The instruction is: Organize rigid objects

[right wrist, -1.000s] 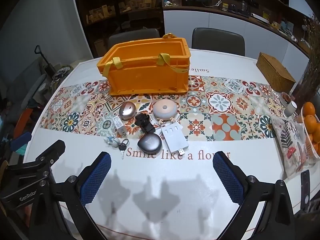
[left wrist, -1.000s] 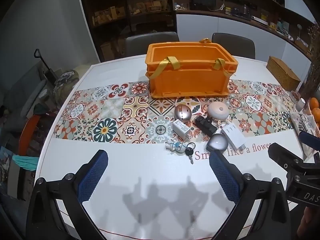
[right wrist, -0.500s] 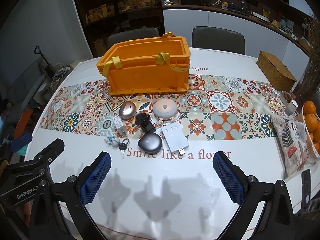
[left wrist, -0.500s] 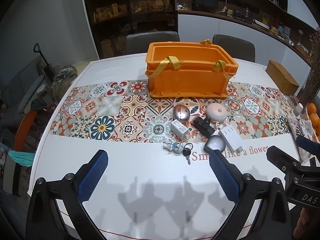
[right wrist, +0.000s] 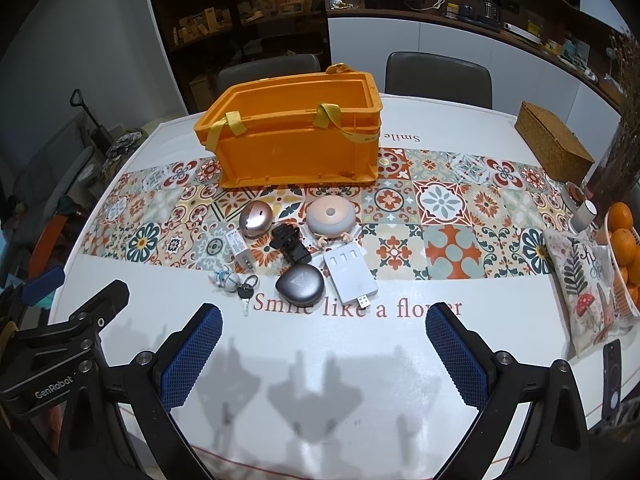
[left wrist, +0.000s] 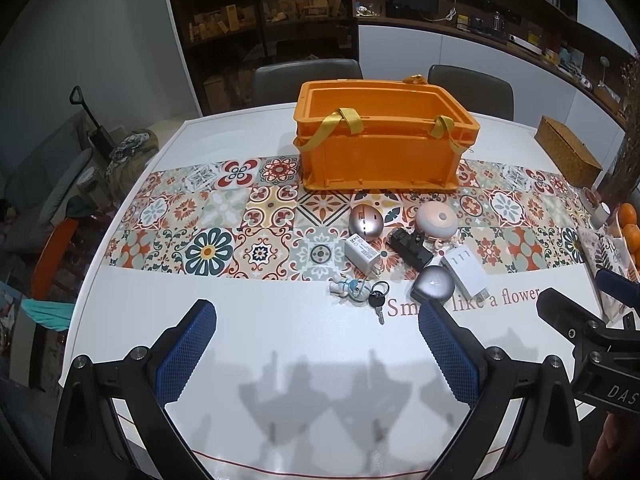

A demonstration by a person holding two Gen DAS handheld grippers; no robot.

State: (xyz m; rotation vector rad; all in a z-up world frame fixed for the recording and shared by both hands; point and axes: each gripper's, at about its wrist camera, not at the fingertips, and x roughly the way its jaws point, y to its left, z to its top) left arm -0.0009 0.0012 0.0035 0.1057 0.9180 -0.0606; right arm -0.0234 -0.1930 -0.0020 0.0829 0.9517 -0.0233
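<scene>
While nothing yet sits in the orange crate (right wrist: 294,148) as far as its visible interior shows, the lot reads near to far: left gripper (left wrist: 316,350) and right gripper (right wrist: 322,350), both spread wide, holding nothing, above the table (right wrist: 320,380); key ring (right wrist: 245,288), grey case (right wrist: 300,290), white hub (right wrist: 350,276), charger (right wrist: 239,246), two domes (all loose, clustered); crate beyond. Sorting unstarted, by appearance.

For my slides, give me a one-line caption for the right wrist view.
Open right gripper hovers before small gadgets clustered in front of an orange crate on a tiled table runner.
</scene>
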